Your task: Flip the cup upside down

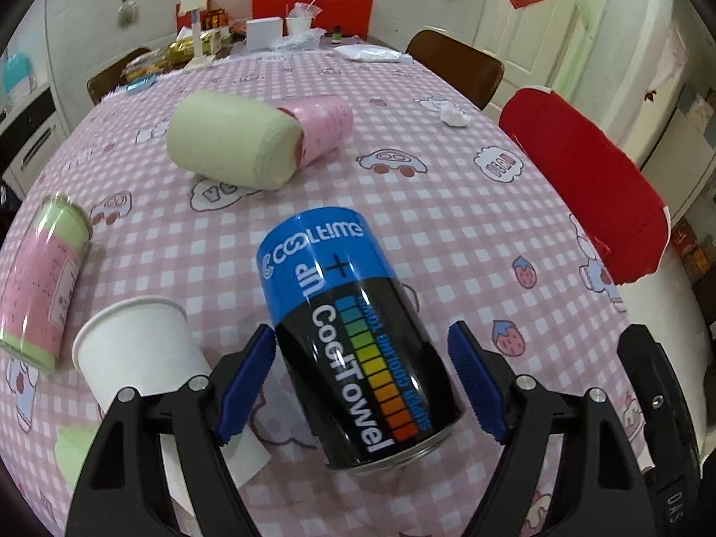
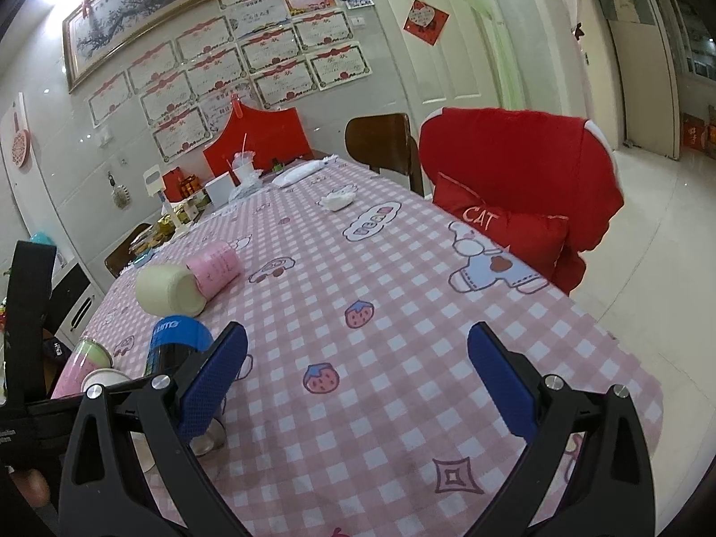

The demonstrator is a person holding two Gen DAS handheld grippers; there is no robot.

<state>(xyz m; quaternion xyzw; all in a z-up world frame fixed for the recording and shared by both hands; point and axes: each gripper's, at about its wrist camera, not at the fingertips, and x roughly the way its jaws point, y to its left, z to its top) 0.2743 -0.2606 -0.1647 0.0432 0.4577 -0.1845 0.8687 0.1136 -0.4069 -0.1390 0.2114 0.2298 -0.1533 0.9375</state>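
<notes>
Left wrist view. Left gripper (image 1: 362,385) is spread wide, jaws standing either side of the blue-and-black can (image 1: 353,340). Left pad looks to touch or nearly touch the can's side; right pad is clearly apart from it. Nothing pinched. The can leans, blue end away from the gripper, metal end toward it; its print reads inverted from here.

Task item, by judgement: the white paper cup (image 1: 147,358). It sits just left of the left finger, partly behind it, mouth up and toward the far side, base toward the camera and hidden by the finger. Plain white, rolled rim, no visible dents. Whether it leans on anything or lies on the tablecloth (image 1: 447,206): cannot tell.

Progress: flip not done. Cup is ungripped and its mouth is not down. Left to do: grasp, turn over, set down on rim. Light paper wall will likely crush if squeezed hard.

Other items ahead of gripper: pink-green can (image 1: 42,282) lying far left; green-and-pink roll (image 1: 255,138) lying beyond.

Right wrist view. Right gripper (image 2: 358,380) is spread wide, nothing between the jaws, only bare tablecloth ahead. The cup's rim (image 2: 105,376) shows far left, beyond the left finger, mostly hidden. Blue can top just behind it. Right gripper is well apart from the cup and plays no visible part yet. Red chair cover (image 2: 519,170) ahead-right, off table.
</notes>
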